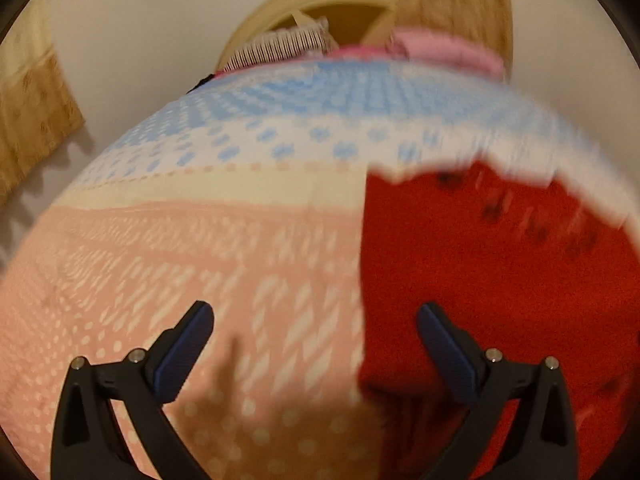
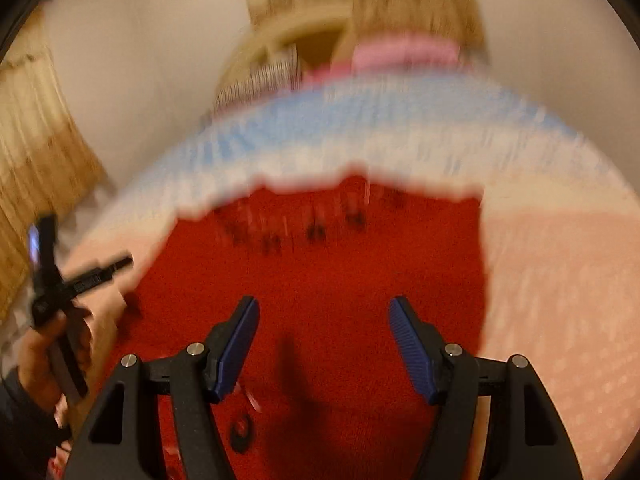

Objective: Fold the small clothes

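Note:
A red knitted garment [image 2: 320, 264] lies spread on a bedspread [image 1: 180, 264] patterned in pink, white and blue. It has a row of dark marks near its far edge. My right gripper [image 2: 323, 308] hovers over its middle, open, with nothing between the blue pads. In the left wrist view the garment [image 1: 500, 280] fills the right side. My left gripper [image 1: 314, 320] is open and straddles the garment's left edge, one finger over the pink cloth and the other over the red. Both views are blurred by motion.
A round pale basket [image 1: 256, 28] stands beyond the far edge, with a striped cloth [image 1: 280, 44] and pink clothes [image 1: 444, 50] beside it. Wooden furniture [image 1: 32, 120] is at the left. A hand [image 2: 36, 356] grips the other tool's handle at the left edge of the right wrist view.

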`<act>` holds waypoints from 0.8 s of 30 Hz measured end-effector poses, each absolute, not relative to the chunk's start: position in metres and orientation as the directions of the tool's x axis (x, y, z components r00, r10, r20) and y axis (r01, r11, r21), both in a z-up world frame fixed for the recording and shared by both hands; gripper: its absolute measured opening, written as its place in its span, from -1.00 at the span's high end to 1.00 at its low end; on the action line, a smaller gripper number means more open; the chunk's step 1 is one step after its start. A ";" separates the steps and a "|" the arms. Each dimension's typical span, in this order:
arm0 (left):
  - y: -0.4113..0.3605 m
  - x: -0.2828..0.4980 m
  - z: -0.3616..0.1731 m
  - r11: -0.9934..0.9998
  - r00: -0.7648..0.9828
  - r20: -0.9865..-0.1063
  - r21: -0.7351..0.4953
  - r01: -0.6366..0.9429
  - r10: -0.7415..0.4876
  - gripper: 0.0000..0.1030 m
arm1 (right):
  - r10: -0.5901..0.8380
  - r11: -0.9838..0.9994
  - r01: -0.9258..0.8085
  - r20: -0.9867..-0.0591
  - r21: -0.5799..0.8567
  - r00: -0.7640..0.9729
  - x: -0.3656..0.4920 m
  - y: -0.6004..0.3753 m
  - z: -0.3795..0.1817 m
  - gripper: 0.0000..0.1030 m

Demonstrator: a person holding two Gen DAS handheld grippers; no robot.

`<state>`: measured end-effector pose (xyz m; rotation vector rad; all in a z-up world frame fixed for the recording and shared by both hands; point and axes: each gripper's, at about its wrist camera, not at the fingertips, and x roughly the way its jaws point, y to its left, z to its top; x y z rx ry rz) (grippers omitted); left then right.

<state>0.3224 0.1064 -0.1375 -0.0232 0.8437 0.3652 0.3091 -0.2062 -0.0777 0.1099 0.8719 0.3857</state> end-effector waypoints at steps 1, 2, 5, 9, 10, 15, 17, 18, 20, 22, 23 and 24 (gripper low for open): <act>0.107 0.320 -0.142 0.943 0.614 -0.736 0.102 -0.316 0.285 -1.00 | 0.348 0.934 -0.271 -0.760 0.233 0.549 0.310 -0.204 -0.089 -0.34; 0.112 0.318 -0.140 0.944 0.620 -0.737 0.074 -0.323 0.270 -1.00 | 0.322 0.941 -0.272 -0.786 0.203 0.527 0.309 -0.200 -0.099 -0.34; 0.123 0.318 -0.142 0.945 0.617 -0.756 0.009 -0.328 0.221 -1.00 | 0.272 0.948 -0.290 -0.811 0.133 0.518 0.293 -0.194 -0.095 -0.34; 0.121 0.315 -0.142 0.941 0.620 -0.755 -0.012 -0.339 0.213 -1.00 | 0.327 0.940 -0.282 -0.748 0.193 0.577 0.292 -0.200 -0.071 -0.33; 0.119 0.313 -0.141 0.941 0.621 -0.753 -0.008 -0.339 0.218 -1.00 | 0.353 0.934 -0.278 -0.715 0.226 0.604 0.293 -0.201 -0.063 -0.33; 0.123 0.304 -0.144 0.937 0.614 -0.770 -0.062 -0.343 0.174 -1.00 | 0.548 0.836 -0.335 -0.651 0.434 0.525 0.320 -0.177 -0.066 -0.33; 0.128 0.300 -0.146 0.936 0.613 -0.776 -0.089 -0.342 0.150 -1.00 | 0.583 0.812 -0.350 -0.662 0.467 0.471 0.325 -0.166 -0.081 -0.33; 0.129 0.296 -0.148 0.935 0.613 -0.777 -0.097 -0.340 0.142 -1.00 | 0.581 0.813 -0.333 -0.702 0.477 0.412 0.330 -0.160 -0.101 -0.33; 0.129 0.291 -0.148 0.934 0.618 -0.774 -0.109 -0.340 0.135 -1.00 | 0.573 0.819 -0.345 -0.688 0.458 0.446 0.322 -0.160 -0.109 -0.32; 0.129 0.290 -0.149 0.933 0.619 -0.774 -0.111 -0.342 0.135 -1.00 | 0.539 0.840 -0.371 -0.697 0.397 0.473 0.309 -0.157 -0.103 -0.32; 0.128 0.291 -0.149 0.934 0.617 -0.775 -0.105 -0.342 0.139 -1.00 | 0.514 0.854 -0.376 -0.697 0.361 0.499 0.303 -0.155 -0.098 -0.33; 0.127 0.292 -0.149 0.934 0.617 -0.774 -0.100 -0.342 0.143 -1.00 | 0.500 0.862 -0.380 -0.688 0.336 0.526 0.296 -0.154 -0.091 -0.33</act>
